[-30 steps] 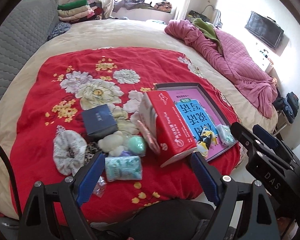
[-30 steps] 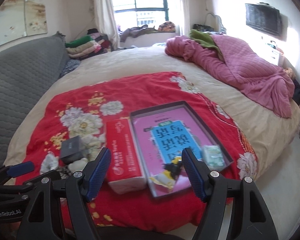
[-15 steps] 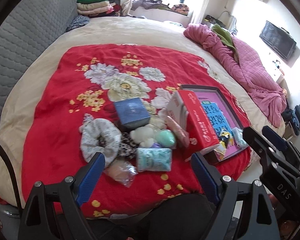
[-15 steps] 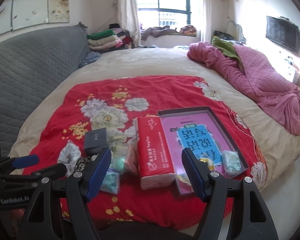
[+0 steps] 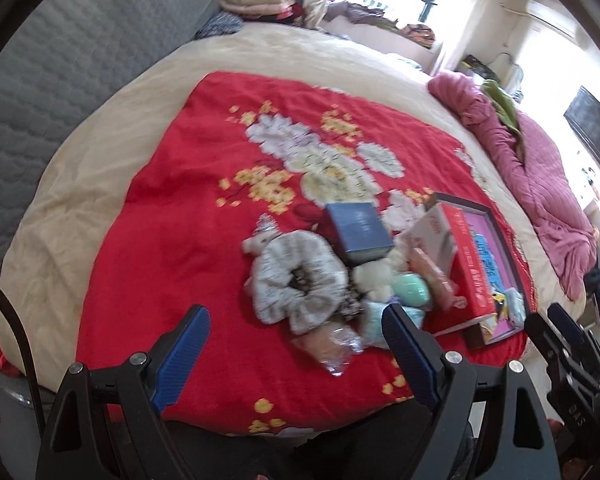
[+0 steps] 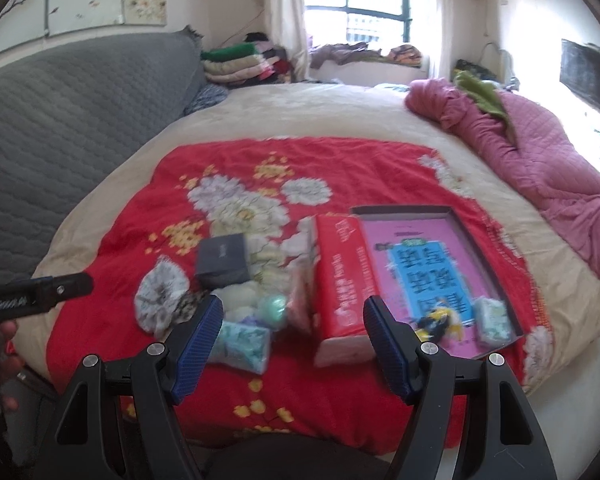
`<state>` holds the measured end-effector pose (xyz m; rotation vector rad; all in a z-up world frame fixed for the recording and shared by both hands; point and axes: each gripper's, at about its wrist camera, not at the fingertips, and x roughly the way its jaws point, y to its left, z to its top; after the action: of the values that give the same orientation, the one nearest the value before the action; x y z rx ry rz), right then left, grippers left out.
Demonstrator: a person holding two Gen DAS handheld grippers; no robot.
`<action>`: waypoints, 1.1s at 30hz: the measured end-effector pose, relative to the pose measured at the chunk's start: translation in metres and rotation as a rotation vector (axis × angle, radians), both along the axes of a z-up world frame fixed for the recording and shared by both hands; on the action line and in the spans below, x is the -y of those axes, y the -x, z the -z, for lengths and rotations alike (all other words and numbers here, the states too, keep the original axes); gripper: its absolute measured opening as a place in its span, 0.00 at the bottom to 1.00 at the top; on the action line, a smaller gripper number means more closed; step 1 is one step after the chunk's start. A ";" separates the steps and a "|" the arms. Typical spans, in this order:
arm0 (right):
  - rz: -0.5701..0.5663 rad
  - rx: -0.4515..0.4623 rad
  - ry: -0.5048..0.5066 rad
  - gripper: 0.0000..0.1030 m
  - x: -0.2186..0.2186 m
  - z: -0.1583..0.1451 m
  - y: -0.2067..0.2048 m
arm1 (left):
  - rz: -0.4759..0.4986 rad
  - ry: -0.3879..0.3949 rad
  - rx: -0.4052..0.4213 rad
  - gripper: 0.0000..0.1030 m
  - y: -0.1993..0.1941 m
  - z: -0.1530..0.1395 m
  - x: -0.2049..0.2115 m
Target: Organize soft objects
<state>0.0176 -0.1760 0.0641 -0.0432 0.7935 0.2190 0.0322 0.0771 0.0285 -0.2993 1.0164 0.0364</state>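
Note:
A heap of soft things lies on the red flowered blanket point(image 5: 160, 240): a grey-white scrunchie point(image 5: 296, 284) point(image 6: 160, 300), a cream plush point(image 5: 374, 278) point(image 6: 236, 296), a mint ball point(image 5: 410, 290) point(image 6: 274, 308), a teal tissue pack point(image 6: 242, 344) and a clear-wrapped pack point(image 5: 332, 344). A red tissue box point(image 6: 342, 280) point(image 5: 466, 276) stands beside a shallow tray point(image 6: 488, 256) that holds a pink book, a small teal pack point(image 6: 494, 320) and a yellow-black toy point(image 6: 436, 320). My left gripper point(image 5: 296, 354) hovers open just before the heap. My right gripper point(image 6: 292, 340) hangs open above the blanket's near edge.
A dark blue box point(image 5: 358, 230) point(image 6: 224, 262) sits behind the heap. A crumpled pink quilt point(image 6: 540, 160) lies at the right of the bed, a grey padded headboard point(image 6: 60, 112) at the left, folded clothes point(image 6: 236, 64) by the window. The left gripper point(image 6: 32, 298) shows in the right wrist view.
Both views have swung left: the heap and the tray sit further right in the frames. The left gripper now faces the scrunchie instead of the red box. Nothing was taken hold of.

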 end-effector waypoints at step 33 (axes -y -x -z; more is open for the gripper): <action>-0.099 -0.309 0.008 0.72 -0.047 0.125 -0.050 | -0.053 0.174 -0.181 0.78 -0.072 0.143 -0.032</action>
<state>0.0676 -0.1288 -0.0610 -0.0567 1.1011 0.3209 0.1038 0.1088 -0.1142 -0.4887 1.1936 0.0236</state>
